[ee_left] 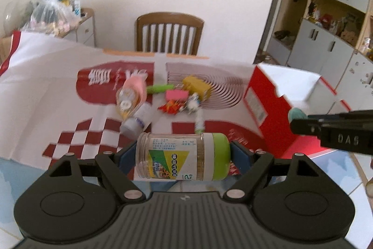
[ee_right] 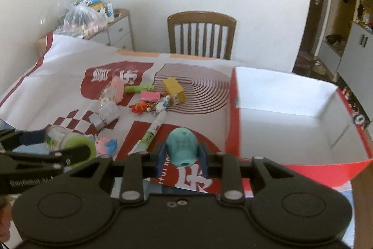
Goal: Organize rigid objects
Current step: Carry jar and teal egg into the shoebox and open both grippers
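My left gripper (ee_left: 183, 156) is shut on a clear plastic jar with a green lid (ee_left: 181, 155), held sideways above the table's near edge; the jar also shows in the right wrist view (ee_right: 67, 140). My right gripper (ee_right: 183, 156) is shut on a teal sharpener-like object (ee_right: 183, 146), held near the left wall of the open red box (ee_right: 233, 113). The box's white inside holds nothing visible. The right gripper shows at the right in the left wrist view (ee_left: 300, 126).
On the red-and-white cloth (ee_left: 58, 76) lie a pink tape dispenser (ee_left: 132, 90), a green marker (ee_left: 160, 88), a yellow block (ee_left: 195, 85), a pink eraser (ee_left: 177, 94), a small bottle (ee_left: 137, 120), a keychain (ee_right: 149, 106), a pen (ee_right: 151, 132) and a pink-blue toy (ee_right: 106, 145). A wooden chair (ee_left: 169, 33) stands behind.
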Tool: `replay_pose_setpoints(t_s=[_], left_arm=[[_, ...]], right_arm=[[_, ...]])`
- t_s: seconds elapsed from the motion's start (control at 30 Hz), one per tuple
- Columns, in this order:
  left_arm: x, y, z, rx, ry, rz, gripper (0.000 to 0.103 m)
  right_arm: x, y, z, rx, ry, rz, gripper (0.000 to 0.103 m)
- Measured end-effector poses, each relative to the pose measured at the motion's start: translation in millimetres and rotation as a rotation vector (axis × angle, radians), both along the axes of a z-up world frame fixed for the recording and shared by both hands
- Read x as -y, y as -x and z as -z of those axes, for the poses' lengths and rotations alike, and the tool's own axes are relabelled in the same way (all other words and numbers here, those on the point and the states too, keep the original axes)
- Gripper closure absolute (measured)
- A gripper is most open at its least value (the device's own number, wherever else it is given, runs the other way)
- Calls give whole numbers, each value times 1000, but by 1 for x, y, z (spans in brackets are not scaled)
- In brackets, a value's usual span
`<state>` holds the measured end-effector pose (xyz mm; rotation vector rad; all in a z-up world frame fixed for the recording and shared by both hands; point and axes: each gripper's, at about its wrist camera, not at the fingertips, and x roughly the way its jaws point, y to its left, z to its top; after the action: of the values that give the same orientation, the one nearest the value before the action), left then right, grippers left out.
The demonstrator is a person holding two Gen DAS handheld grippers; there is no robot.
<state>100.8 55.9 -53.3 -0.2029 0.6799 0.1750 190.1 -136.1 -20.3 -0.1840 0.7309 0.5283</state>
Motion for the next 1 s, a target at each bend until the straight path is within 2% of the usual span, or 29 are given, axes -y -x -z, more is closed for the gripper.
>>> replay_pose_setpoints(t_s=[0.2, 0.33, 0.57, 1.0], left_arm=[[23, -6, -35, 57, -19, 64, 19], [42, -20, -46, 78, -32, 98, 19], [92, -65, -49, 72, -36, 126, 19], [182, -160, -47, 36, -58, 171, 19]], right_arm=[[26, -1, -17, 26, -14, 43, 74], [46, -9, -20, 34, -18, 64, 74], [92, -35, -19, 45, -3, 72, 74], [165, -108, -5, 22, 17, 57, 74]])
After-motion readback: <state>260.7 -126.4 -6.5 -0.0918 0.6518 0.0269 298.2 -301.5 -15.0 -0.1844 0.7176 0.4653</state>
